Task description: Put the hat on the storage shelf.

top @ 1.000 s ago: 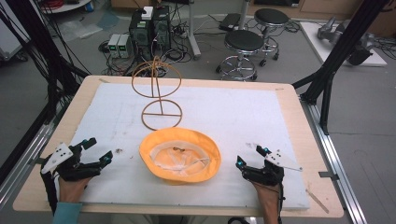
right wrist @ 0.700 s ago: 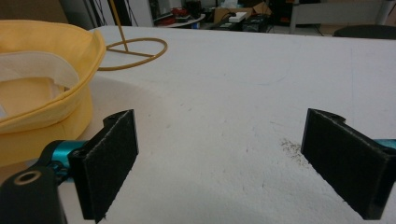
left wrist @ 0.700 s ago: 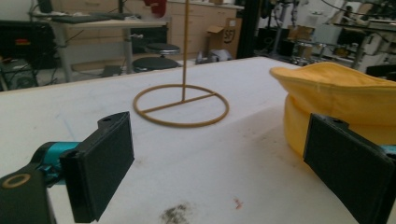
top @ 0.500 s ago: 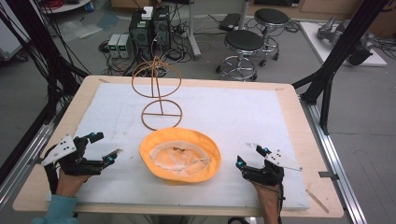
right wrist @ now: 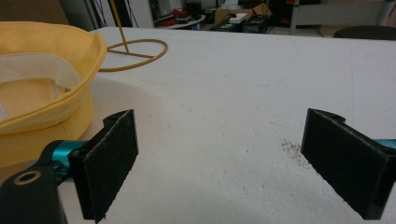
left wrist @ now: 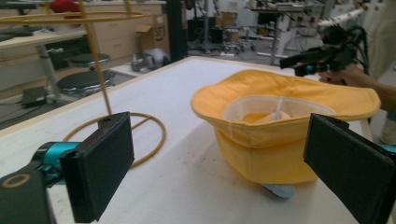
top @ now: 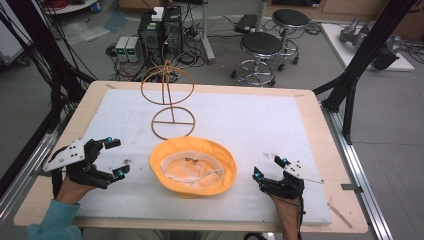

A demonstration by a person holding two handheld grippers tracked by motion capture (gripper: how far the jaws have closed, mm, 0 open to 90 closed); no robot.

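Observation:
A yellow bucket hat (top: pixel 193 167) lies upside down, its white lining up, near the front middle of the white mat (top: pixel 260 125). Behind it stands a tan wire hat stand (top: pixel 169 95) with a ring base and a hoop on top. My left gripper (top: pixel 115 158) is open, a short way left of the hat, jaws pointing at it. In the left gripper view the hat (left wrist: pixel 280 121) lies just ahead between the wide jaws. My right gripper (top: pixel 269 168) is open, right of the hat, with nothing between its jaws. The hat's brim (right wrist: pixel 42 84) shows at the left of the right gripper view.
The mat covers a wooden table (top: pixel 320 115). Black frame posts (top: pixel 360 65) stand at both sides. Stools (top: pixel 260 47) and computer boxes (top: pixel 160 30) sit on the floor beyond the far edge. The mat's right half is bare.
My left gripper has moved right, toward the hat, and risen a little. The right gripper and the hat have stayed put.

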